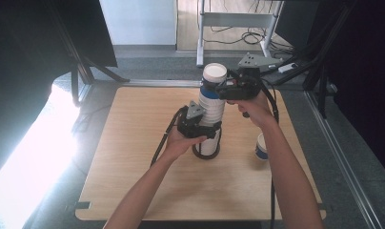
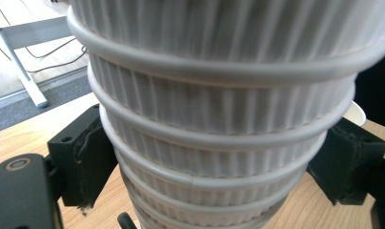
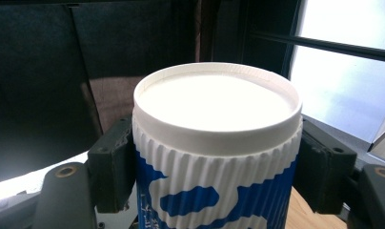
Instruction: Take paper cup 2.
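We have a tall stack of ribbed paper cups point(image 1: 211, 114) standing mid-worktop point(image 1: 133, 181). The left hand-held gripper point(image 1: 200, 129) is clamped on the lower stack and the right hand-held gripper point(image 1: 231, 90) is clamped on the top cup point(image 3: 217, 143). Risks: an off-axis pull tilts or topples the stack, nested cups lift together, squeezing crushes a wall. Blue print on the top cup, no readable text. A spare cup point(image 1: 261, 147) stands well apart.

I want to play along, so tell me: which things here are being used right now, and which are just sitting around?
Being used:
- stack of cups, upside down on the table
- top cup, clamped by the right gripper
- left gripper, clamped low on the stack

Just sitting around:
- single cup standing apart
- desk frame and cables on the floor behind
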